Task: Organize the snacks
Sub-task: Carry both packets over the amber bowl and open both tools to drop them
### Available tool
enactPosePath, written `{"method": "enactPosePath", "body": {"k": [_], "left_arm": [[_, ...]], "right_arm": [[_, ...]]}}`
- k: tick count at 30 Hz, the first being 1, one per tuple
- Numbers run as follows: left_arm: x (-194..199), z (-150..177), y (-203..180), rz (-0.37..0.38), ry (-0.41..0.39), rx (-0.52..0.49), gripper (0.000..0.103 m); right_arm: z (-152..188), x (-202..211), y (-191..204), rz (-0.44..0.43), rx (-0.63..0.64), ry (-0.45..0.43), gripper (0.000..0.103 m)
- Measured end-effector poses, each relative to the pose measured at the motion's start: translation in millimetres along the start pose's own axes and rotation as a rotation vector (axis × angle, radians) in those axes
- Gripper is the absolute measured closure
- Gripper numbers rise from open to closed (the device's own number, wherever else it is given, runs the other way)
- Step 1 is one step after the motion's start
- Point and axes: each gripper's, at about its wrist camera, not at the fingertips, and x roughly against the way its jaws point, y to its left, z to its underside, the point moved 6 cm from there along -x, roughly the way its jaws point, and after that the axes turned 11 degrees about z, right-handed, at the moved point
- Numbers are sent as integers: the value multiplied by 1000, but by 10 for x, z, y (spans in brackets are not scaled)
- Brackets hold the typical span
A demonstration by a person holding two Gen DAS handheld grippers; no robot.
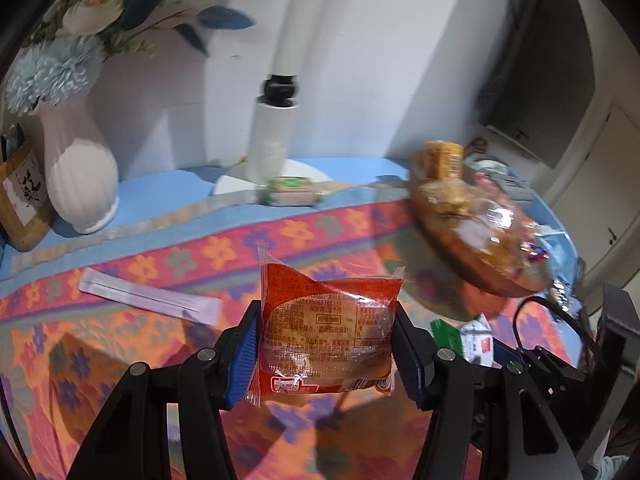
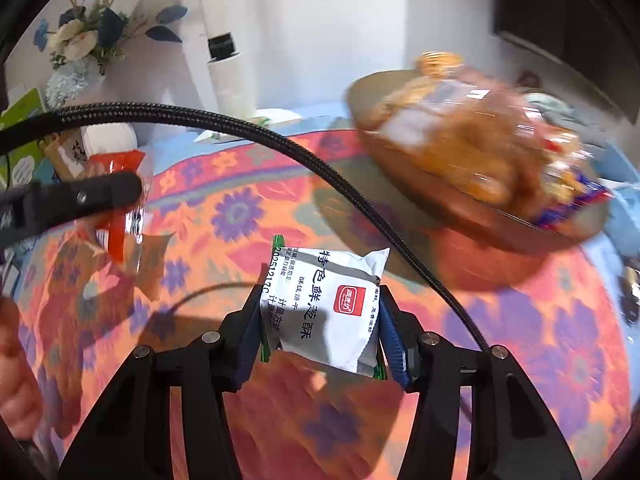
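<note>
1. Left gripper [image 1: 326, 344] holds the red snack packet [image 1: 326, 328] between its blue pads, lifted clear of the floral tablecloth [image 1: 160, 360].
2. Right gripper [image 2: 320, 334] is clamped on the white snack packet [image 2: 326, 312], also off the table.
3. The wooden tray [image 2: 460, 208], already heaped with wrapped snacks, sits ahead and to the right; we judge it the drop point.
4. Risk: the heap is high, so a packet released on top could slide off the rim.
5. Risk: the black cable [image 2: 280, 144] arcs across our right gripper's path and could snag.
6. Risk: both grippers converging on one tray may collide.
7. A green snack packet [image 1: 290, 196] and a lilac sachet [image 1: 148, 296] remain loose on the cloth.
</note>
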Motion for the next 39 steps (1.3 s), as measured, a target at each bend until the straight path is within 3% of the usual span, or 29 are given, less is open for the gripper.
{"method": "enactPosePath", "body": {"k": [10,18,27,39], "left_arm": [[47,-71,-824,76,-25,-82,45],[-63,-675,-1338,62,-112,-146,45],[-481,-1244,-1716,22,-161,-249,45],[-1040,-1528,-1789,50,-143,-250,45]], "right_arm": [[85,517,-963,121,-80,-74,52],[-348,761,-1528,177,-189,-177,52],[-886,708,-1817,174,-260,-251,51],[-1161,394,-1925,126,-271,-237,51]]}}
